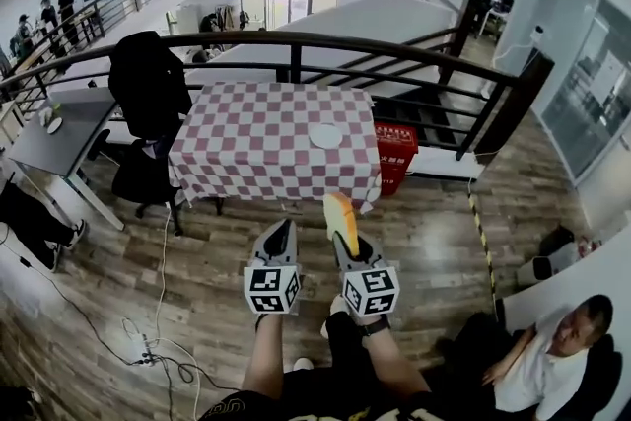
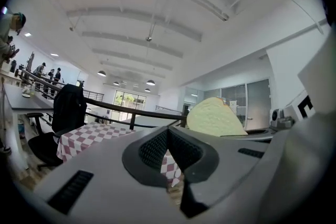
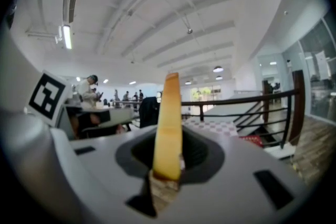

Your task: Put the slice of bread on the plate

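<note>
The right gripper (image 1: 342, 237) is clamped on the slice of bread (image 1: 341, 218). The slice stands on edge between the pads, held over the wooden floor (image 1: 424, 242) and well short of the table (image 1: 246, 138). The grip sits at the slice's lower end. How deep the pads bite cannot quite be read from the right gripper view, but the hold looks shallow. The left gripper (image 1: 281, 232) is just beside it, jaws together with nothing between them. The plate (image 1: 325, 135) lies toward the table's right edge, about midway between the near and far edges.

The step in hand is the carry. To do it well, the person should hold the clamp steady, since soft bread may tear or sag out of a narrow hold. The approach should meet the near edge squarely opposite the plate. The wrist should then roll so the slice lies flat just above the plate before the jaws part. The left gripper is best kept off the table's edge.
</note>
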`<state>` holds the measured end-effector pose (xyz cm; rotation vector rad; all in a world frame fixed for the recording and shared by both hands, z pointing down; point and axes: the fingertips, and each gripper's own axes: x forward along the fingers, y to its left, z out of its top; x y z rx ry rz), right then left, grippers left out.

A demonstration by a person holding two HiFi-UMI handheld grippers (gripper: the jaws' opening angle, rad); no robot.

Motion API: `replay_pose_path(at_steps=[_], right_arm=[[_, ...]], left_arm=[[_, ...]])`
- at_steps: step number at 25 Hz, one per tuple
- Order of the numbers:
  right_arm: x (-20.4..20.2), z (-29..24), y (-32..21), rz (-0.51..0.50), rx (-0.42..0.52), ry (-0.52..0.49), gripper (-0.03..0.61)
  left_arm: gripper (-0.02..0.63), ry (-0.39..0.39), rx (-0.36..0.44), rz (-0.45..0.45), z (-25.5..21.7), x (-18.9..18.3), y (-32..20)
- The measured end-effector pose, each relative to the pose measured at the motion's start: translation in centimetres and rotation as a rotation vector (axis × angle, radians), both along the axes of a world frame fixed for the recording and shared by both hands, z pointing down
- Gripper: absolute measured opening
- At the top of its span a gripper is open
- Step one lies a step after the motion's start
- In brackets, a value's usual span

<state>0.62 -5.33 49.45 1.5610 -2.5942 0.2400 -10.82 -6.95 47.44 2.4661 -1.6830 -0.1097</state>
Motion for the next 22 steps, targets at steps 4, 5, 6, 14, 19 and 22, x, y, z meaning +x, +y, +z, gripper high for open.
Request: replay_pose_path(at_steps=[4,5,6,14,19,22], right_arm=[[0.1,1.3,-7.6,-0.019,-0.034,-0.040,0.095],[0.2,1.1,-10.0,-0.020,-0.029,-0.053,0.096],[0.4,0.7,-12.6,-0.015,-0.022,-0.070,0.095],[5.4,-1.1,-25.7,-0.009,0.051,-0.160,0.095],[6.9,3.2,-30.3,0.084,-0.076,-0.181,0.095],[3.8,5.9,-29.8,0.099,-0.082,-0.170,0.095]], left_arm=[[0.020,-0.039,-0.006,-0.007,0.3,0.4,-6.7],[0.020,-0.054,-0.002,-0.002,-0.1,0.8,-8.7],[0.020,-0.070,0.001,0.002,-0.5,1.2,-10.8],[0.020,-0.108,0.023,-0.047,-1.2,5.0,-22.5],[0.020,-0.137,-0.047,0.003,1.7,5.1,-26.7],[0.020,-0.100,-0.054,0.015,3.9,1.6,-27.0]])
